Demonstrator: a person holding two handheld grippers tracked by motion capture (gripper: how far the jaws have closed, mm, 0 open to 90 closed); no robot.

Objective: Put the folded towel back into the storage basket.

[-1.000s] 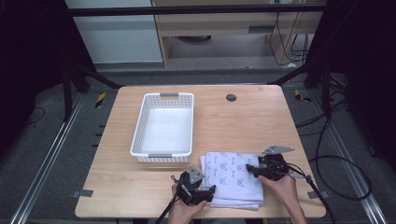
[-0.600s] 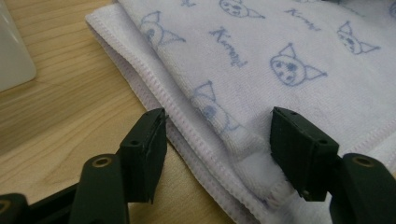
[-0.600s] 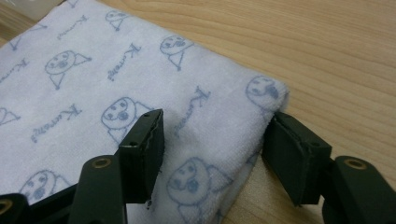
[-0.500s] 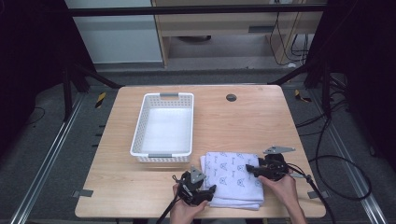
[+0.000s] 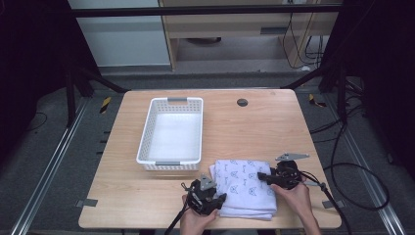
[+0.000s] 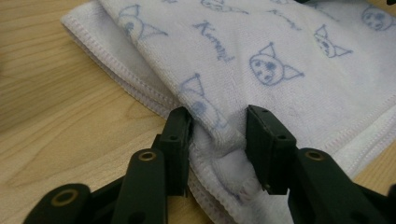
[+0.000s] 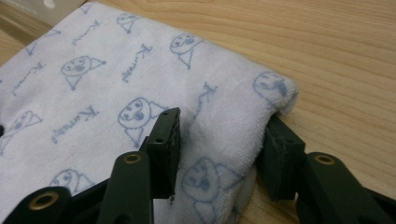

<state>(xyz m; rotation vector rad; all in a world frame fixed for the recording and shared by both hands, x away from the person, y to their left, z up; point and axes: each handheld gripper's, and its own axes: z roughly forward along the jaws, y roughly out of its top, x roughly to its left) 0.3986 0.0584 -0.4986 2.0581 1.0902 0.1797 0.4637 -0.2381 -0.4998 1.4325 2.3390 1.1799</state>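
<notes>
**Two hand-held grippers at the folded towel**

High view: one folded towel (image 5: 243, 187), white with blue cartoon faces, lay on the bench (image 5: 264, 132) just in front of the one white basket (image 5: 171, 135), a little to its right, not touching it. The left hand-held gripper (image 5: 219, 199) sat at the towel's near left corner; the right hand-held gripper (image 5: 260, 176) sat at the towel's right edge. One small dark round insert (image 5: 242, 102) lay well behind the towel.

Left gripper view: the left hand-held gripper (image 6: 218, 135) had its jaws partly open, with a bunched fold of the towel (image 6: 261, 56) between them; the cloth touched both jaws, though a firm pinch could not be confirmed.

Right gripper view: the right hand-held gripper (image 7: 219, 140) stood wider open, straddling the towel's (image 7: 116, 93) rounded folded corner, the cloth loose between the jaws.

Judged from this, a lift could go wrong: if either grip caught just the top layers, the lower layers would sag and the fold would come undone; uneven pulls would drag the towel across the bench or into the basket's wall.
</notes>
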